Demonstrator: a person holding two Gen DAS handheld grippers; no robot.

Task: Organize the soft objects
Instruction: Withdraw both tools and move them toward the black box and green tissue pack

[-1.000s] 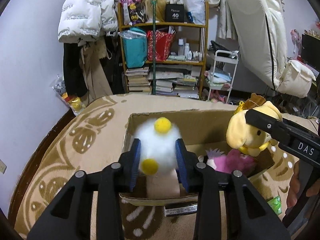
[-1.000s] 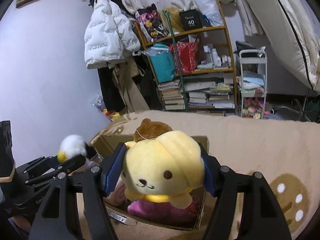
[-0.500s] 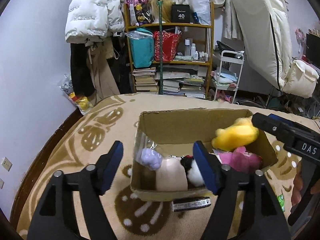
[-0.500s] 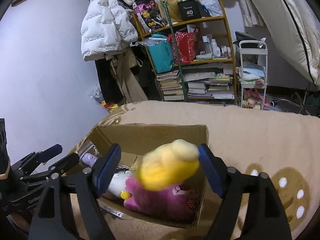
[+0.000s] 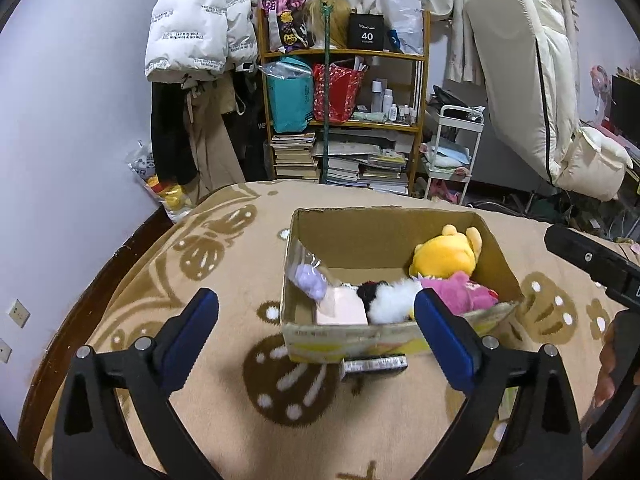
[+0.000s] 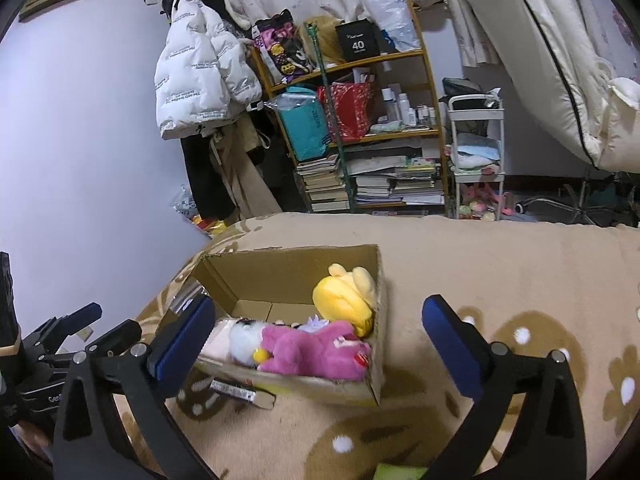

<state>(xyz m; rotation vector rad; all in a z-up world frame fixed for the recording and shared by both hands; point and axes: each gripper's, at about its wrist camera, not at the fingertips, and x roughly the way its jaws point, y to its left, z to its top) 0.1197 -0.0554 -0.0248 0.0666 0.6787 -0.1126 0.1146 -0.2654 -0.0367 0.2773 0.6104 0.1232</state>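
left gripper: jaws spread wide, nothing between them, held above the near edge of the cardboard box. right gripper: jaws also spread wide and empty, hovering near the box's front right side.

box sits open-topped on a beige blanket with brown flower pattern; whether a bed or a surface lies beneath it, cannot tell.

contents, left wrist view:
- yellow plush in far right corner, leaning against the right wall.
- pink plush in front of it, along the near right side, touching the yellow one.
- white fluffy plush with a black part, mid-front, just beside the pink one.
- pale pink item left of the white plush, against the front wall.
- small lavender plush at the left wall, partly in clear plastic wrap.

right wrist view: same yellow plush and pink plush lie against the box wall nearest that gripper; white plush shows a small yellow bit.

a label strip hangs off the box's front base.

background: shelf of books and bags, white puffer jacket hanging.
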